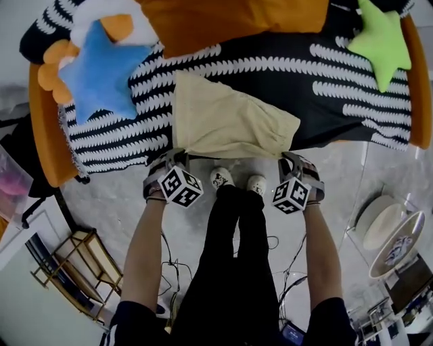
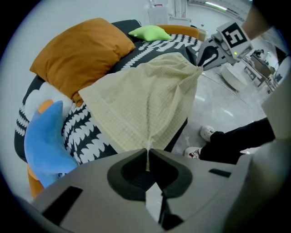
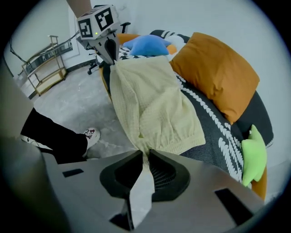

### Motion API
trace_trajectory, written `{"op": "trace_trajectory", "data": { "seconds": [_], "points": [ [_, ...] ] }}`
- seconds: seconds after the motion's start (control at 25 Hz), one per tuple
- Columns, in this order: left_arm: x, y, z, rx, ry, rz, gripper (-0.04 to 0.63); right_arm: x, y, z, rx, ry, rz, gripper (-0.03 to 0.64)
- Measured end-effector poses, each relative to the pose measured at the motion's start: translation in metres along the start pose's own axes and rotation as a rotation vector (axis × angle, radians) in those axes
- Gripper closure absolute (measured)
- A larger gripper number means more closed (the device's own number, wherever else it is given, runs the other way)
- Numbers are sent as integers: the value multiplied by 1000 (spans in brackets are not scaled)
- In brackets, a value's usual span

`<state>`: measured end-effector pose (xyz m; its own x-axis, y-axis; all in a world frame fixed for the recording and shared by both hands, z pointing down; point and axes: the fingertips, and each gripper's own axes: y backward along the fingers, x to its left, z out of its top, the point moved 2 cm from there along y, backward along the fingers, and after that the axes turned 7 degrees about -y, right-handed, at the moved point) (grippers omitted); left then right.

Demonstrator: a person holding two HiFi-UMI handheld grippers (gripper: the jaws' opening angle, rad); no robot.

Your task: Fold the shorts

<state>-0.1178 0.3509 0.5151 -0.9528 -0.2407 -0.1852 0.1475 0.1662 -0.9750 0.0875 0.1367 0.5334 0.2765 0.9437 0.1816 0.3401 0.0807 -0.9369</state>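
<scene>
Pale yellow shorts [image 1: 226, 121] lie partly folded on a black-and-white patterned bed cover [image 1: 352, 88], with their near edge hanging at the bed's front. My left gripper [image 1: 177, 155] is shut on the near left corner; a thin pinch of cloth [image 2: 148, 152] sits between its pads. At the near right corner my right gripper [image 1: 289, 157] is shut on the elastic edge [image 3: 144, 152]. The left gripper view shows the shorts [image 2: 145, 100] stretching away to the right gripper [image 2: 210, 53]. The right gripper view shows the shorts [image 3: 154, 109] running to the left gripper [image 3: 109, 50].
An orange pillow [image 1: 223, 20] lies behind the shorts, a blue star cushion [image 1: 98, 71] at left, a green star cushion [image 1: 382, 37] at far right. The person's legs and white slippers [image 1: 222, 178] stand at the bed's front edge. A wooden rack [image 1: 74, 270] and a round white table [image 1: 382, 219] flank them.
</scene>
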Motion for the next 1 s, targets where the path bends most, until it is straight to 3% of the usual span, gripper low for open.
{"op": "trace_trajectory", "data": {
  "seconds": [0.2,0.36,0.44,0.52,0.6,0.64,0.68,0.72,0.76,0.84,1.0],
  "points": [
    [9,3,-9,1,-165,46,579,-14,-7,-6,56,44,-19,571],
    [4,-1,-23,24,-310,36,580,-15,-8,-13,51,123,-15,572],
    [-1,-11,-25,50,-347,35,578,-8,-14,-16,62,156,-15,571],
    [-4,-22,-25,71,-266,23,578,0,-20,-20,76,145,-1,558],
    [-5,-28,-23,74,-61,-35,577,10,-24,-21,79,83,63,480],
    [-8,-28,-21,66,61,-95,530,16,-24,-22,78,47,107,393],
    [-12,-27,-18,53,170,-163,411,21,-22,-22,78,19,141,341],
    [-15,-24,-15,39,252,-220,327,23,-19,-24,80,-1,161,326],
    [-17,-21,-13,31,300,-254,297,24,-16,-26,85,-24,171,305],
    [-20,-16,-13,34,320,-278,271,22,-9,-30,94,-114,182,250],
    [-20,-5,-18,48,340,-281,245,-1,17,-25,37,-432,189,233]
  ]
}}
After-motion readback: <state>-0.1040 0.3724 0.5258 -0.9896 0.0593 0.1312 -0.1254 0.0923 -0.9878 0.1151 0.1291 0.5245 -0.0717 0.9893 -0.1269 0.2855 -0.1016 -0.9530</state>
